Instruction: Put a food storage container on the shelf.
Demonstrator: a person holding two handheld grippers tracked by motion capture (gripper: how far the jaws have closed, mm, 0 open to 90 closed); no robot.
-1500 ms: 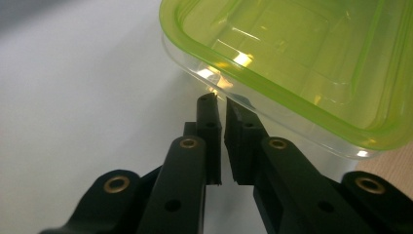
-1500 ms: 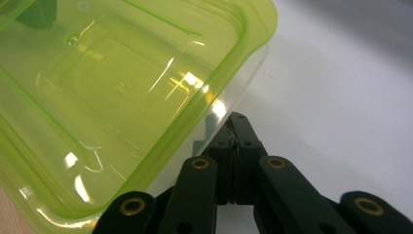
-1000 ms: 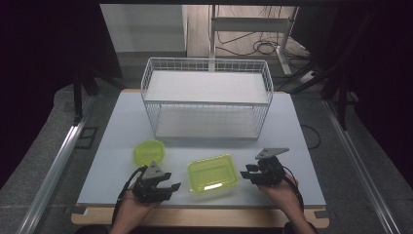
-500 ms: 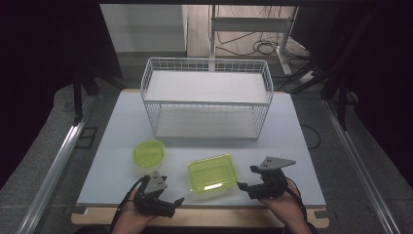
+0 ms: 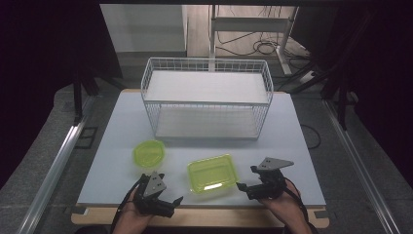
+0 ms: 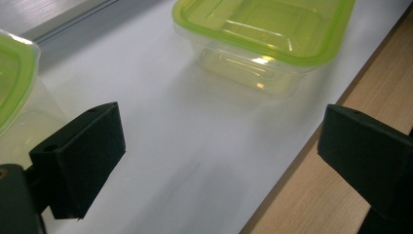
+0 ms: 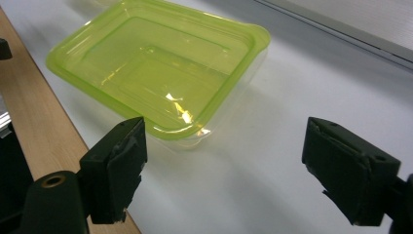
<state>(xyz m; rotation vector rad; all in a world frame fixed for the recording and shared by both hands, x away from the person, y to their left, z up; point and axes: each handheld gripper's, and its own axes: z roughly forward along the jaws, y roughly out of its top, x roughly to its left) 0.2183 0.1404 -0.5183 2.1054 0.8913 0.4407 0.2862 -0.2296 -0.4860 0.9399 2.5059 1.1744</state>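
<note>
Claws [image 5: 242, 186] beside crosswise rectangular container [image 5: 213, 173]

The high view looks forward and down over the whole worktop [image 5: 122, 122] from its near edge. Each hand-held gripper's camera rides low by that edge, close to the rectangular container [image 5: 213, 173] that all views share.

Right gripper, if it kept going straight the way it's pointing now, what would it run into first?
Probably the rectangular clear plastic container with the lime-green lid. The right gripper, jaws open with nothing between them, aims just past its near corner, so it might slide by onto bare white tabletop; depth is unclear.
</note>
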